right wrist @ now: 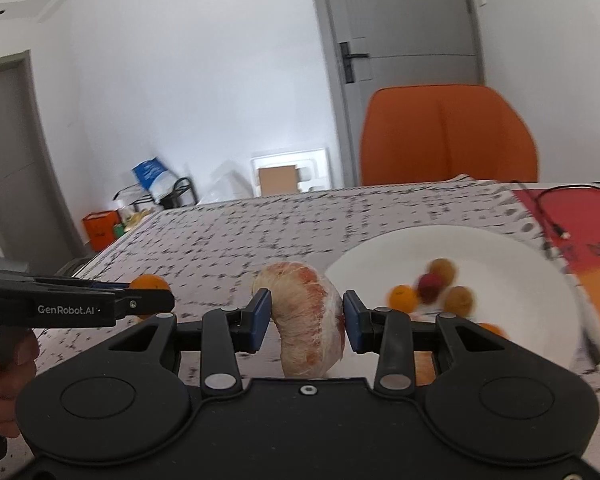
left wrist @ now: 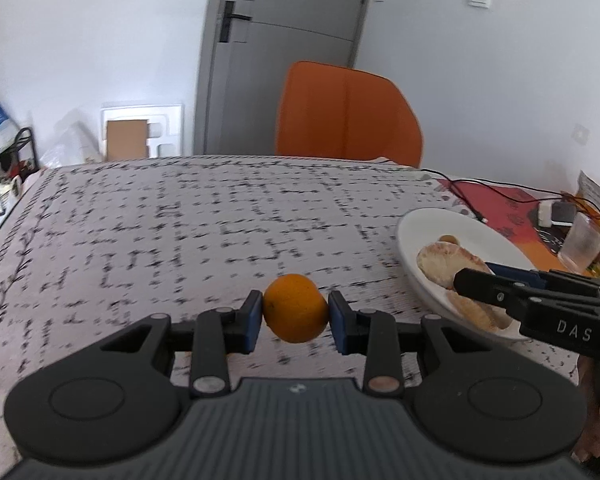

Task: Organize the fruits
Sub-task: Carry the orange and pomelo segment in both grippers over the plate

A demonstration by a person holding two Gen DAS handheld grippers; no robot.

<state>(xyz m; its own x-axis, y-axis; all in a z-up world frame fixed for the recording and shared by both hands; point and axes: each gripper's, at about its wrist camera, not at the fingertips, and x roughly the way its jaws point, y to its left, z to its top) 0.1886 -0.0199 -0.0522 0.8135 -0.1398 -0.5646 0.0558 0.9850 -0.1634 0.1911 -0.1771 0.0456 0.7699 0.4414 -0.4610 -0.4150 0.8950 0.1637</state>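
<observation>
Over the table's patterned cloth, the left tool (left wrist: 296,316) is clamped on a small orange (left wrist: 295,307) — the white plate (left wrist: 420,236) sits off to its right. Right tool (right wrist: 305,320) is gripping a peeled pomelo segment (right wrist: 306,320), long axis upright, closer to the plate — probably drops first.

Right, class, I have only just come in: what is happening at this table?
A person holds a tool in each hand and is sorting fruit. The left tool grips a small orange above the patterned tablecloth. The right tool grips a peeled pomelo segment beside the white plate, which already holds several small round fruits.
</observation>
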